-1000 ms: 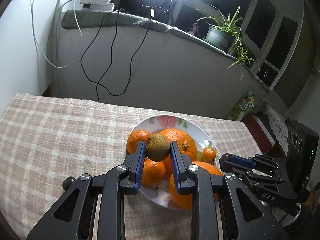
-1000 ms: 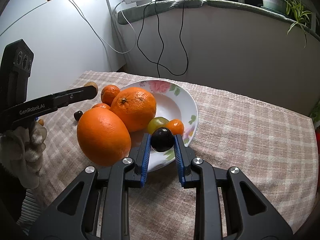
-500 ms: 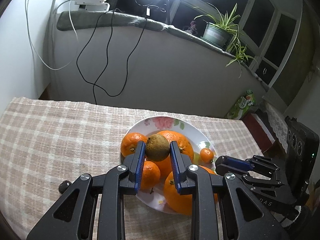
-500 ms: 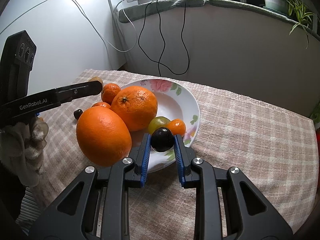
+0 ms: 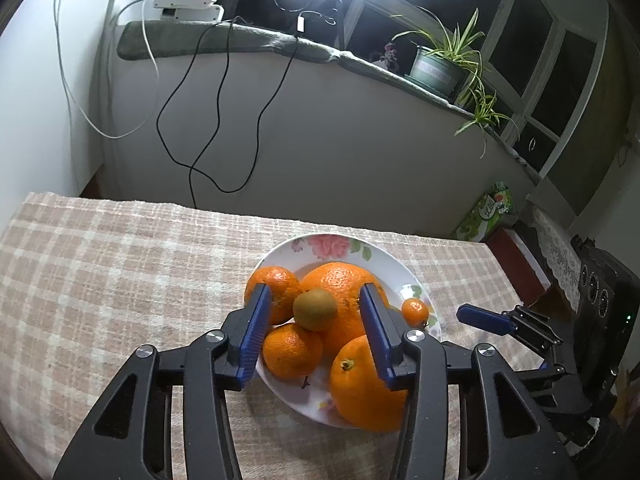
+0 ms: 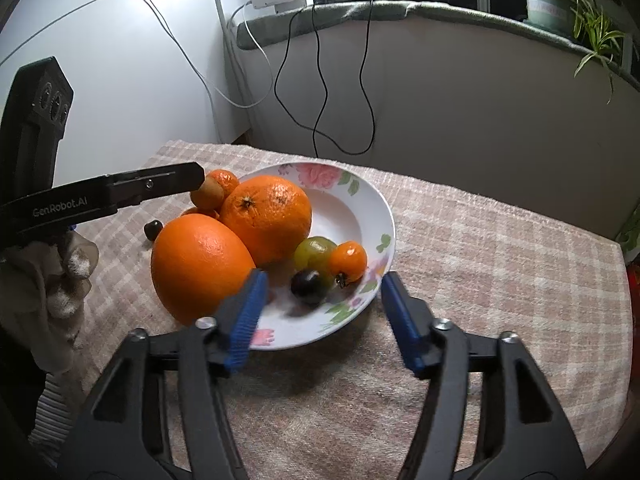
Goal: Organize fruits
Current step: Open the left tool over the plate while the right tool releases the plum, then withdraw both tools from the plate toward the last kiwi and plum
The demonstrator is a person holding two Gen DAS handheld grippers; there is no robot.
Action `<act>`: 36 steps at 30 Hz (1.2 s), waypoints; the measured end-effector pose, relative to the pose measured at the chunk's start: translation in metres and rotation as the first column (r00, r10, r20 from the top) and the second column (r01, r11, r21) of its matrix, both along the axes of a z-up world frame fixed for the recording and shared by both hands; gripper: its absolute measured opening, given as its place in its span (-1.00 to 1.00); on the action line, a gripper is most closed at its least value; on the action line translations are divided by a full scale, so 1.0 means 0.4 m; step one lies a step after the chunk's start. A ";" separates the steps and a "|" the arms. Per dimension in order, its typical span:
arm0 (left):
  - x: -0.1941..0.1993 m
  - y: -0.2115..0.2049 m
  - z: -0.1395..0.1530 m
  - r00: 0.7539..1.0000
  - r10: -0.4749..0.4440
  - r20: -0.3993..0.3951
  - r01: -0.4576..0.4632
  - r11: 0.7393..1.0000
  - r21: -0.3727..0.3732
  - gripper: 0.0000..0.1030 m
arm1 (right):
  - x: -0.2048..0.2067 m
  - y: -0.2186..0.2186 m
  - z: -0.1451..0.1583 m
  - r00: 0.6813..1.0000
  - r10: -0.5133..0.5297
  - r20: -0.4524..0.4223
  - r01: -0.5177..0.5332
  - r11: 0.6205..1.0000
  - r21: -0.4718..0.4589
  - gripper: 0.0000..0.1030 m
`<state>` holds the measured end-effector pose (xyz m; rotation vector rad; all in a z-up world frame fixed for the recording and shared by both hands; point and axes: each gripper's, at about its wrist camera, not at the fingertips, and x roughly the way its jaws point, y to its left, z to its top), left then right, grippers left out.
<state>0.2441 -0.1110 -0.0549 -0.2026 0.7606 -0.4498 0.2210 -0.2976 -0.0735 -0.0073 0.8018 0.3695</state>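
Observation:
A white floral plate [image 5: 384, 252] [image 6: 372, 208] holds several oranges, a green fruit [image 6: 314, 250] and a small orange tomato [image 6: 348, 260]. My left gripper [image 5: 316, 320] is open; a brown kiwi [image 5: 315, 309] sits between its jaws on the pile of oranges, touching neither pad. My right gripper [image 6: 320, 304] is open over the plate's near rim. A dark plum [image 6: 308, 286] lies in the plate between its jaws, blurred. The kiwi also shows in the right wrist view [image 6: 212, 192].
A plaid cloth [image 5: 120, 264] covers the table. A small dark fruit [image 6: 153, 229] lies on the cloth left of the plate. A low wall with hanging cables [image 5: 216, 120] and a potted plant [image 5: 440, 68] stands behind. A green packet [image 5: 488, 212] lies at the far right.
Both grippers have opened. The left one let go of the kiwi onto the oranges; the right one let go of the dark plum into the plate.

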 end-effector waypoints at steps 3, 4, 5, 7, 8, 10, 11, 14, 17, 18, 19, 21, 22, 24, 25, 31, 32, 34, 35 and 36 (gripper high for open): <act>-0.003 0.001 0.000 1.000 0.000 -0.001 0.000 1.000 0.000 -0.13 | 0.000 -0.001 0.002 1.000 -0.001 0.001 0.001 1.000 0.000 0.30; -0.004 0.001 0.000 1.000 -0.001 -0.001 0.001 1.000 0.001 -0.13 | -0.001 0.000 0.003 1.000 -0.003 0.002 0.003 1.000 -0.001 0.33; -0.005 0.001 0.000 1.000 -0.001 -0.001 0.001 1.000 0.002 -0.12 | -0.002 -0.001 0.004 1.000 -0.006 0.003 0.006 1.000 -0.001 0.34; -0.006 0.002 0.001 1.000 0.002 -0.001 -0.002 1.000 0.001 -0.12 | -0.004 -0.002 0.007 1.000 -0.014 0.007 0.014 1.000 0.001 0.55; -0.007 0.004 0.002 1.000 0.003 -0.001 -0.003 1.000 0.000 -0.11 | -0.006 -0.003 0.010 1.000 -0.018 0.014 0.018 1.000 0.005 0.58; -0.008 0.006 0.004 1.000 0.006 0.000 -0.006 1.000 -0.002 -0.11 | -0.008 -0.006 0.017 1.000 -0.022 0.017 0.021 1.000 0.012 0.59; -0.009 0.007 0.005 1.000 0.007 0.000 -0.007 1.000 -0.002 -0.11 | -0.009 -0.006 0.019 1.000 -0.024 0.018 0.023 1.000 0.014 0.59; -0.014 0.009 0.008 1.000 0.007 0.002 -0.007 1.000 -0.004 -0.11 | -0.012 -0.008 0.027 0.999 -0.030 0.021 0.030 0.999 0.015 0.59; -0.022 0.012 0.014 1.000 0.006 0.005 -0.006 1.000 -0.006 -0.11 | -0.016 -0.007 0.033 0.999 -0.035 0.024 0.034 0.999 0.013 0.59; -0.025 0.013 0.015 1.000 0.007 0.007 -0.007 1.000 -0.007 -0.11 | -0.017 -0.007 0.034 0.999 -0.036 0.025 0.035 0.999 0.012 0.59; -0.028 0.016 0.017 1.000 0.008 0.008 -0.008 1.000 -0.008 -0.11 | -0.021 -0.006 0.036 0.999 -0.037 0.025 0.036 0.999 0.012 0.59; -0.032 0.022 0.021 1.000 0.013 0.008 -0.013 1.000 -0.013 -0.11 | -0.025 -0.002 0.040 0.999 -0.038 0.024 0.037 0.999 0.010 0.59; -0.036 0.027 0.024 1.000 0.016 0.011 -0.016 1.000 -0.016 -0.11 | -0.027 0.001 0.044 0.999 -0.038 0.026 0.038 0.999 0.007 0.59; -0.043 0.034 0.030 1.000 0.022 0.015 -0.021 1.000 -0.019 -0.11 | -0.032 0.008 0.050 0.999 -0.042 0.031 0.042 0.999 -0.001 0.59; -0.047 0.038 0.034 1.000 0.025 0.017 -0.025 0.999 -0.020 -0.11 | -0.034 0.010 0.054 0.999 -0.042 0.033 0.043 0.999 -0.004 0.59; -0.079 0.077 0.053 0.998 0.052 0.038 -0.051 0.998 -0.023 0.02 | -0.054 0.036 0.081 0.998 -0.034 0.053 0.035 0.999 -0.021 0.62; -0.085 0.086 0.055 0.998 0.058 0.040 -0.057 0.998 -0.024 0.03 | -0.060 0.045 0.087 0.998 -0.030 0.062 0.032 0.999 -0.029 0.68; -0.096 0.104 0.060 0.996 0.072 0.044 -0.071 0.997 -0.023 0.06 | -0.074 0.061 0.101 0.995 -0.023 0.096 0.027 0.999 -0.042 0.85; -0.102 0.115 0.063 0.996 0.081 0.048 -0.080 0.997 -0.022 0.13 | -0.083 0.072 0.110 0.993 -0.018 0.120 0.025 0.998 -0.053 0.88; -0.108 0.126 0.064 0.994 0.091 0.052 -0.090 0.996 -0.019 0.20 | -0.090 0.081 0.115 0.990 -0.015 0.138 0.024 0.998 -0.065 0.94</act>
